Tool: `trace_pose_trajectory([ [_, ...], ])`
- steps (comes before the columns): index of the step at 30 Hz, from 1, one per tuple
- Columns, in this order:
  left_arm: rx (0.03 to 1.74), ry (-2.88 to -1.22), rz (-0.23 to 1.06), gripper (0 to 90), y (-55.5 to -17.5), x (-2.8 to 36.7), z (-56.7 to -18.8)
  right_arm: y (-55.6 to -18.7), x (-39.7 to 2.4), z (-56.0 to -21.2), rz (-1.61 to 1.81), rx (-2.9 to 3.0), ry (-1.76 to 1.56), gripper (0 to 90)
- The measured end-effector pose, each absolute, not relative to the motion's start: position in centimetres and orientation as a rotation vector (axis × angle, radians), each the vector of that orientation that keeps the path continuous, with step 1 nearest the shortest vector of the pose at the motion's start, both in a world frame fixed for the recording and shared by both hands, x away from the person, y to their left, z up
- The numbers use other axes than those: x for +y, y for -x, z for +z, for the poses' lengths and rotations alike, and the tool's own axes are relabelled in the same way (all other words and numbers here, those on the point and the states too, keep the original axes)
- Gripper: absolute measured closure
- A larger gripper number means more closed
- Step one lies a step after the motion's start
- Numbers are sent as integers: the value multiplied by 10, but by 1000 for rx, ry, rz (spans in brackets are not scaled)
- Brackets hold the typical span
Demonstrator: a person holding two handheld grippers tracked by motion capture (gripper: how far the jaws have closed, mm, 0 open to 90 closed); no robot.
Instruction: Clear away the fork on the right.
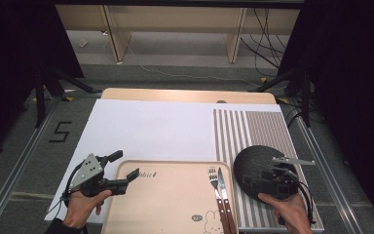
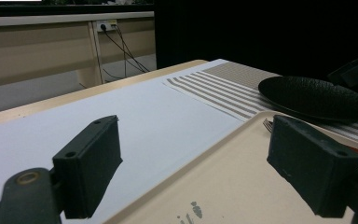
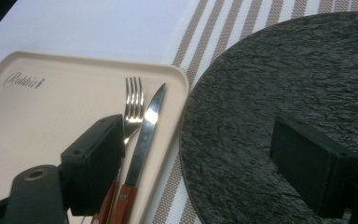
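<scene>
here the round black textured plate (image 1: 258, 168) lies on the striped grey-and-white placemat (image 1: 251, 131), at the right of the surface, directly under the right claw (image 3: 219, 172), whose jaws stand wide apart above the plate's near left part, not touching it. the right hand (image 1: 287, 209) holds that claw from the near edge, pointed forward. just left of the plate, a steel fork (image 3: 133, 100) and a wooden-handled knife (image 3: 144, 130) lie side by side on the beige rectangular tray (image 1: 170, 195). the left claw (image 2: 196, 168) hovers open over the tray's far left corner, the left hand (image 1: 80, 207) angling it rightward.
</scene>
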State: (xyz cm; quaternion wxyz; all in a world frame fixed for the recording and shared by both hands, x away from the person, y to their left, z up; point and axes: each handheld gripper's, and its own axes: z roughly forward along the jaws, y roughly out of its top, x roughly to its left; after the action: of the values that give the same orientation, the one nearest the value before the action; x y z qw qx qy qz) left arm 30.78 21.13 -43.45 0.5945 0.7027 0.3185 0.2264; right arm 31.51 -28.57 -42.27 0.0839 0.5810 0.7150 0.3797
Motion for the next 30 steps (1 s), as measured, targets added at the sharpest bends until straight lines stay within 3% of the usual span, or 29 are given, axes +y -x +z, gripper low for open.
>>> trace_pose_trajectory([
  [30, 751, -1634, 530, 162, -309, 211, -435, -309, -322, -428, 1187, 1958, -1882, 190],
])
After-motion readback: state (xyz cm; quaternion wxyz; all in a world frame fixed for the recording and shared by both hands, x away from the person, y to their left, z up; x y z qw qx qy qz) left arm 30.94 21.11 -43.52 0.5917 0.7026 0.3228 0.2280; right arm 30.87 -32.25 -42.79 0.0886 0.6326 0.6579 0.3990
